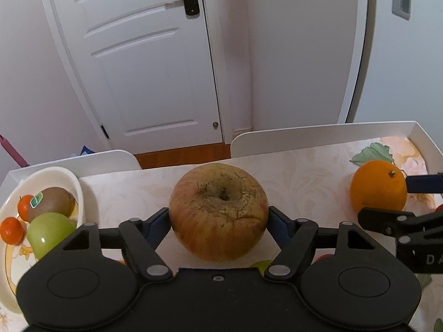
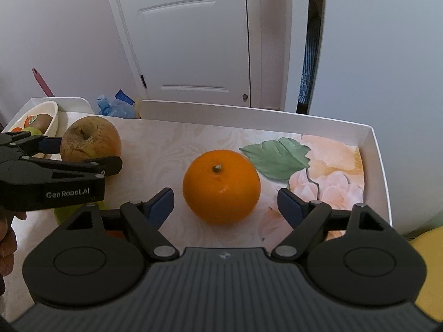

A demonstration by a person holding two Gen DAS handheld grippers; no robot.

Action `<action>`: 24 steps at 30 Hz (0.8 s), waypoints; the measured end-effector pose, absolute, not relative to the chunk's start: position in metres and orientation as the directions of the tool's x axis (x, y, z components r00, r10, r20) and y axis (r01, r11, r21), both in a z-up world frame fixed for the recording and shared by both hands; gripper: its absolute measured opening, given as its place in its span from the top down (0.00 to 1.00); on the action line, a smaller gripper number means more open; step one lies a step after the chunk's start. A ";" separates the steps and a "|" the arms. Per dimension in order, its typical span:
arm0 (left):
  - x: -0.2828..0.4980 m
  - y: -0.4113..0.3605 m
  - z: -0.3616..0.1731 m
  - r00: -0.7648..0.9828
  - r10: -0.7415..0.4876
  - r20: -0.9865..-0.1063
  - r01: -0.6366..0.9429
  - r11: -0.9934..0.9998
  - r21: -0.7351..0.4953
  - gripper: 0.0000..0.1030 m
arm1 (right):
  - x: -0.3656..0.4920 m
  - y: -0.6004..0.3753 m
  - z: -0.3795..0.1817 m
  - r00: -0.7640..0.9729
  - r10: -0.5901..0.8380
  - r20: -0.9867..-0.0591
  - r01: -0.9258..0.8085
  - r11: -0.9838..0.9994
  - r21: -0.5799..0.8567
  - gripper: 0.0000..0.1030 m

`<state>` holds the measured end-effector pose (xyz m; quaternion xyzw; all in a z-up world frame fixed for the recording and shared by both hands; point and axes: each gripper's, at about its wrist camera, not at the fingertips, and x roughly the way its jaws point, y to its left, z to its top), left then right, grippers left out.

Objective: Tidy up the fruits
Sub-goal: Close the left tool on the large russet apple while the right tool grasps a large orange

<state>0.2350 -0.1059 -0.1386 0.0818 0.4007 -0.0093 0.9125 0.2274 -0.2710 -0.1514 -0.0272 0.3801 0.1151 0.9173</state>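
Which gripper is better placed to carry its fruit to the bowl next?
Left, probably. The left gripper has pads against the apple, and the bowl sits on its side. The right gripper brackets the orange with gaps.

2 apples (image 1: 218,213), 1 orange (image 1: 378,189), 2 tangerines (image 1: 11,230), 1 kiwi (image 1: 52,203), 1 bowl (image 1: 79,191), 2 grippers (image 1: 218,221)

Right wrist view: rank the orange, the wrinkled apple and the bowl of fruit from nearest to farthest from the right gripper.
1. Orange: between the open jaws of the right gripper, pads not touching it.
2. Wrinkled apple: farther back on the left, at the left gripper.
3. Bowl of fruit: at the far left corner of the tray.
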 end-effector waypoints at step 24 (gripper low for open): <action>0.226 -0.101 -0.131 0.709 0.033 -0.705 0.074 0.990 0.121 0.25 | 0.227 -0.263 -0.149 0.704 0.194 -0.684 -0.256 0.966 0.010 0.26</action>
